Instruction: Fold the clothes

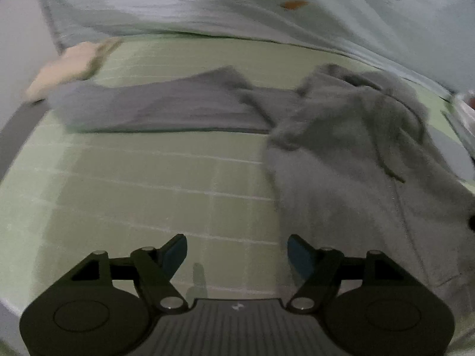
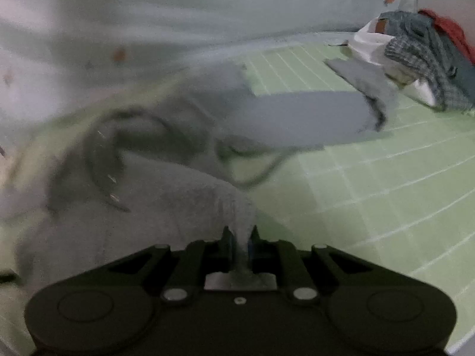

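Nearest in the right wrist view: right gripper [image 2: 240, 237], fingers clamped together on a pinched fold of the grey hoodie [image 2: 166, 207], the cloth pulled up between the pads. Nearest in the left wrist view: left gripper [image 1: 237, 255], fingers wide apart, nothing between them, hanging over the bare green checked bed sheet [image 1: 133, 178], right finger just beside the hoodie's edge. Beyond, hoodie [image 1: 356, 154] lying crumpled on the right half of the sheet, zipper and drawstring visible, one sleeve [image 1: 154, 109] stretched out flat to the left across the sheet. Past the sleeve's end, near the far left corner, a cream cloth [image 1: 68, 68]. Along the far edge, a pale blanket with orange spots [image 1: 207, 3]. At the far right corner, in the right wrist view, a pile of clothes [image 2: 421, 56], checked, blue and red pieces mixed.
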`<action>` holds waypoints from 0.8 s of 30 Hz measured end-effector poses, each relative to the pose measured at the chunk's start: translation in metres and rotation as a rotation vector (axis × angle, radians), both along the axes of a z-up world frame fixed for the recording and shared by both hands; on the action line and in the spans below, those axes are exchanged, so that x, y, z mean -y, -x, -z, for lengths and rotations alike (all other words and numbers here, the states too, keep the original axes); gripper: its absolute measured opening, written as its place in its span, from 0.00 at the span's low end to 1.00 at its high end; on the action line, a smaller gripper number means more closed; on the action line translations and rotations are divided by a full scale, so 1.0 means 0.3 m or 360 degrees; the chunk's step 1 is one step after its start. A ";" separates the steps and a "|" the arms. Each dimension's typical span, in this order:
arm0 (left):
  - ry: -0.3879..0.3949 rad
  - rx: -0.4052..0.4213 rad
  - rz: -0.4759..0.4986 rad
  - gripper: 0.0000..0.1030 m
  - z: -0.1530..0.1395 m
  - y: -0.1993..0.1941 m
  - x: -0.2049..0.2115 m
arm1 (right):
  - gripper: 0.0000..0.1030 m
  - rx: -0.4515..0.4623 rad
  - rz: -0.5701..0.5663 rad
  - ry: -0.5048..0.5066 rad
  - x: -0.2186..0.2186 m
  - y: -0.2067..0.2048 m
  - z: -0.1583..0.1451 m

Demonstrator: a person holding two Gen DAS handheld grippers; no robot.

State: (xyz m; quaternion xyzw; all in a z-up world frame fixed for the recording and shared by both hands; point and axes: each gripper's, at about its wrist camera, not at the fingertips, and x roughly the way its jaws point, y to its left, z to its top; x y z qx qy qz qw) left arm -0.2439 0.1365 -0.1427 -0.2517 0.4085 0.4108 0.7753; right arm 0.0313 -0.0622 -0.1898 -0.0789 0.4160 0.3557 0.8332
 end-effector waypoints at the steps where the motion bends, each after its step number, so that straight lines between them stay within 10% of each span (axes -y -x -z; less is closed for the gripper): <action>1: 0.0017 0.0015 0.0054 0.74 0.009 -0.013 -0.002 | 0.12 -0.0004 0.0008 0.0020 0.002 0.000 0.008; 9: 0.0210 0.0110 0.0310 0.72 0.090 -0.103 0.035 | 0.34 -0.0030 0.0037 0.0122 0.001 0.032 0.049; 12: 0.0209 0.0086 0.0299 0.10 0.080 -0.110 0.021 | 0.22 -0.0044 0.0010 0.0128 0.007 0.036 0.053; 20: 0.0376 0.0419 -0.0019 0.10 -0.139 0.069 -0.024 | 0.14 0.0032 -0.0028 0.0138 0.008 0.120 -0.055; 24: 0.0334 0.0088 -0.0247 0.15 -0.024 0.086 -0.024 | 0.20 -0.0108 -0.0109 0.0266 -0.023 0.149 0.019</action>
